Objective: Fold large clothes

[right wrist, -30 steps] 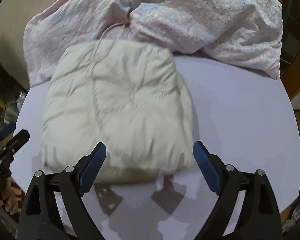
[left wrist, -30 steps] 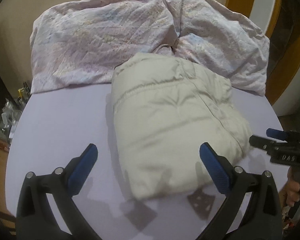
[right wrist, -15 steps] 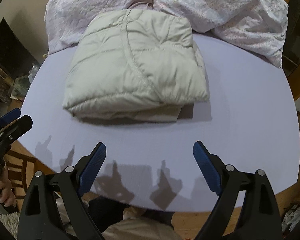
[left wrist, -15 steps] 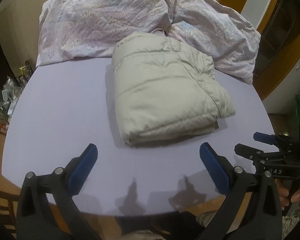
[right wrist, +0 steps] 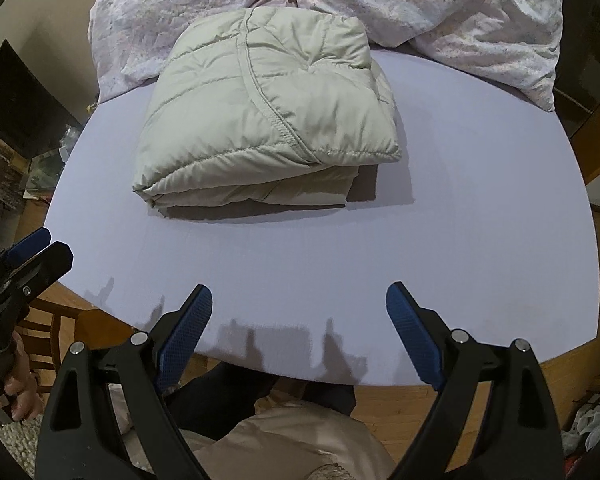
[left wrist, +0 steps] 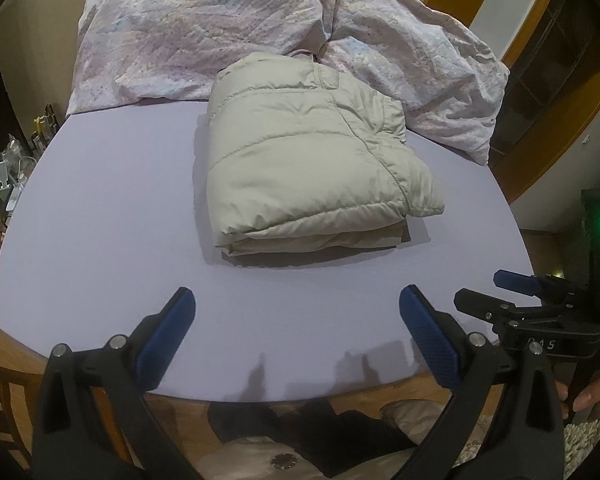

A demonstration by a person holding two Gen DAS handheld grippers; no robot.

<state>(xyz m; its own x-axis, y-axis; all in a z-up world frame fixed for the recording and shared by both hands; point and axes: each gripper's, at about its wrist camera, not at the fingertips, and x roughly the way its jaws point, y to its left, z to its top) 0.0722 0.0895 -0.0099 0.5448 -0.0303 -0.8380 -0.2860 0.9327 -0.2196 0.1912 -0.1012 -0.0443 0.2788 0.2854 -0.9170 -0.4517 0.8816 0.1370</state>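
Left wrist view: the left gripper (left wrist: 296,316) hung over the near rim of the surface (left wrist: 100,208), jaws spread wide with nothing between them.
Right wrist view: the right gripper (right wrist: 299,312) sat likewise above the near edge, jaws released and empty.
Folded jacket: the beige puffer jacket (left wrist: 308,156) lay as a compact folded bundle on the far middle of the lavender surface, well apart from both grippers.
Jacket underside: the lower layers showed only as a dark edge at the front of the bundle; how many folds lay beneath I could not tell.
Quilt: a pale pink patterned quilt (left wrist: 204,32) was heaped along the far edge, touching the back of the jacket; its top ran out of both views.
Cut off: in the left wrist view only one side of the right gripper and a few fingers of the right hand (left wrist: 592,392) showed at the frame edge.
Hard to make out: small clutter (left wrist: 16,164) beyond the left rim was too blurred to name.
Below the edge: the person's lap, in dark and light cloth, was partly hidden by the grippers.
Containers: the surface alone carried things, the jacket and the quilt.
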